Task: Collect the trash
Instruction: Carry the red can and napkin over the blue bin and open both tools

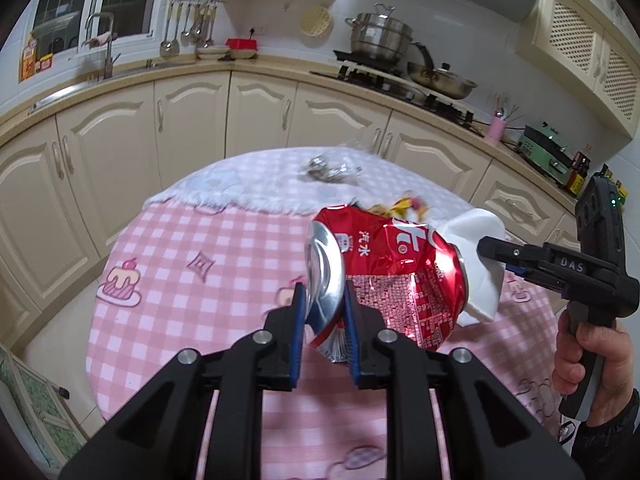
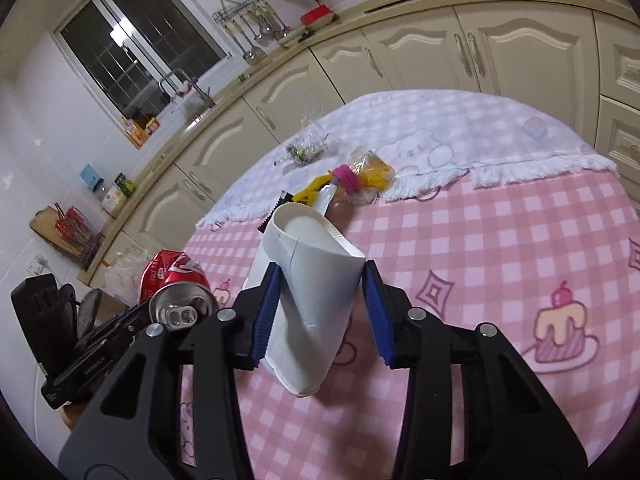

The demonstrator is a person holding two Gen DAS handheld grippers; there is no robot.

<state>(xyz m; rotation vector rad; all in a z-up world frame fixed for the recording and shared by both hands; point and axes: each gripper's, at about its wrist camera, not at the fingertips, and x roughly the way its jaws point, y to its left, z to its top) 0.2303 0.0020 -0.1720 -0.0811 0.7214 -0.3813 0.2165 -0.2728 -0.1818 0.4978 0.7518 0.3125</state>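
The left tool [image 1: 324,292] is clenched on a crushed red drink can [image 1: 400,264]. Its blue pads pinch the silver rim at the can's top end, and the body sticks out forward and to the right, over the counter [image 1: 180,240], which is covered by a pink checked cloth with cartoon cakes. The can is badly dented, its side creased and buckled. It carries white Chinese lettering and a panel of fine red and white print. From the right wrist view its silver top faces the camera with the drinking hole open.

The right tool [image 2: 322,266] is closed around a white paper cup [image 2: 312,280]. The left pad lies flat along the cup's side, while the right pad meets it only near the tip, at the edge of the rim, with cloth showing between them lower down. The cup is squashed, its mouth pressed into a long oval, and it tilts with the mouth away from the camera and the base toward it. It sits just to the right of the can, close enough to overlap it in the left wrist view. Whether cup and can touch I cannot tell. A hand [image 1: 580,356] grips the right tool's handle at the edge of that view.

Further back, where a white fringed cloth [image 2: 440,128] overlaps the pink one, lie a bunch of yellow and pink wrappers [image 2: 352,176] and, beyond them, a crumpled clear plastic wrapper [image 2: 306,152].
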